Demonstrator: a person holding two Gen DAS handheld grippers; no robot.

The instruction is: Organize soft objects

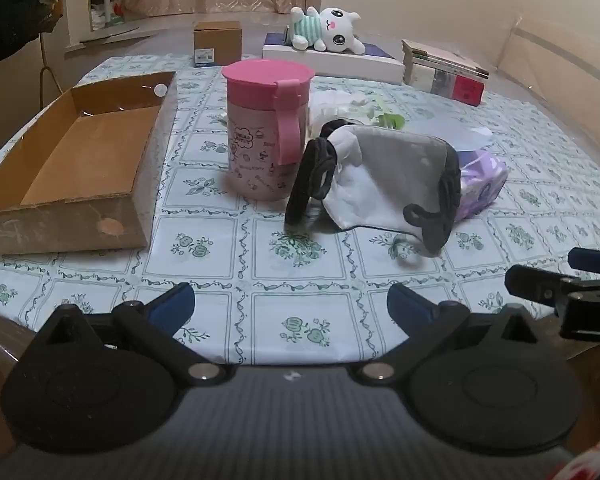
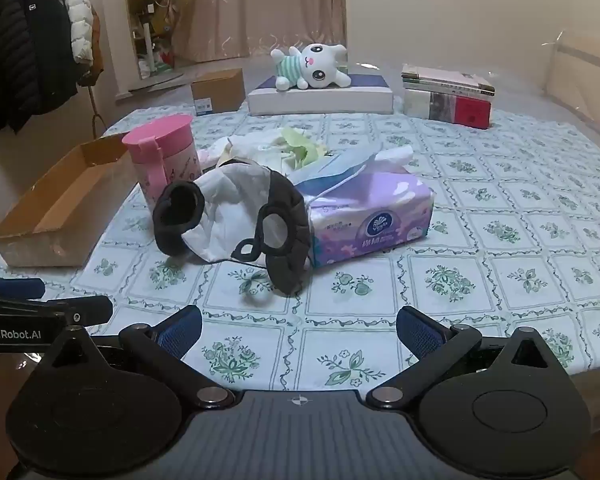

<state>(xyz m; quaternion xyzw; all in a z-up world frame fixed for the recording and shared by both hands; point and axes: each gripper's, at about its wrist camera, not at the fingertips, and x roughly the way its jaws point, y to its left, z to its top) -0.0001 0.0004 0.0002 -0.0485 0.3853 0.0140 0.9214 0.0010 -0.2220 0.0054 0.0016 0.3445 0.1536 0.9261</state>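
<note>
A grey and white cloth mask with black ear loops [image 1: 384,184] [image 2: 244,216] lies on the table, leaning on a purple tissue pack [image 1: 480,180] [image 2: 368,216]. A crumpled white and green cloth [image 1: 356,110] [image 2: 288,146] lies behind them. A white plush toy [image 1: 328,28] [image 2: 312,66] lies on a flat box at the back. An open cardboard box [image 1: 80,160] [image 2: 60,204] stands at the left. My left gripper [image 1: 290,304] is open and empty, short of the mask. My right gripper [image 2: 300,328] is open and empty, near the table's front edge.
A pink lidded cup [image 1: 266,128] [image 2: 164,156] stands between the cardboard box and the mask. A small brown carton [image 1: 218,42] [image 2: 218,90] and a stack of books [image 1: 444,70] [image 2: 448,98] sit at the far edge. Coats [image 2: 32,40] hang at the left.
</note>
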